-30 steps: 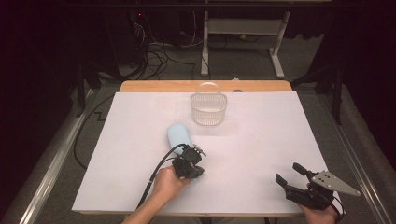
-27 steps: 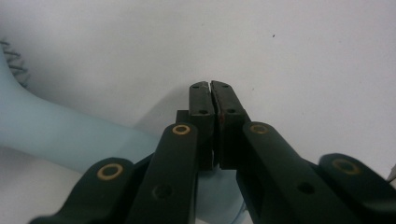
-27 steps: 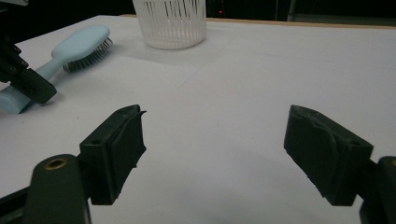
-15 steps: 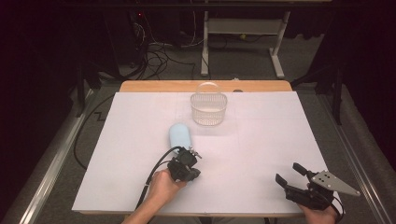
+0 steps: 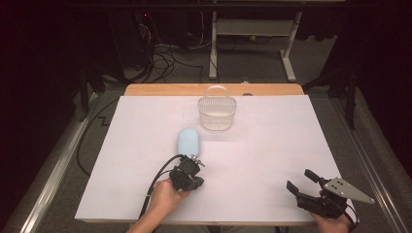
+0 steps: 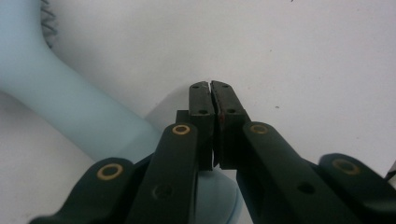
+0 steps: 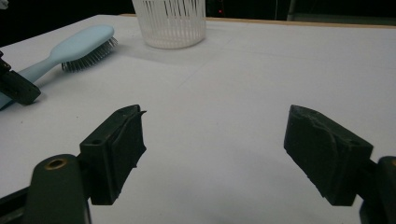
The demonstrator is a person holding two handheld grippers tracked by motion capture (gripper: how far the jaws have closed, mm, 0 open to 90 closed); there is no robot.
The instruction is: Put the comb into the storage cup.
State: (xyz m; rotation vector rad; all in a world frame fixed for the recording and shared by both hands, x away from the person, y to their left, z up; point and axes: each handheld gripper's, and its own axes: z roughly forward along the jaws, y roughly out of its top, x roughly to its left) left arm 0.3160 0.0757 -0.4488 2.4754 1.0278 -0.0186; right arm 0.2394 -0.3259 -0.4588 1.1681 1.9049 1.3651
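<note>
A light blue hairbrush (image 5: 188, 141) lies bristles down on the white table cover, its handle pointing toward the person. My left gripper (image 5: 193, 165) sits over the handle end, shut. In the left gripper view its pads (image 6: 211, 88) meet with nothing between them, and the handle (image 6: 70, 107) runs beneath the jaws. My right gripper (image 5: 299, 179) rests near the front right edge, open and empty. Its own view shows its jaws (image 7: 215, 144) wide apart over bare cover, with the brush (image 7: 77, 49) and the left gripper (image 7: 16, 86) off to the left.
A white slatted basket (image 5: 217, 114) stands upright at the back middle of the table, also seen as a basket (image 7: 170, 23) in the right gripper view. A wooden table edge (image 5: 160, 90) runs along the back. Cables and desk legs lie on the floor beyond.
My left gripper has slid slightly back toward the person along the brush handle. The brush and the right gripper have stayed put.
</note>
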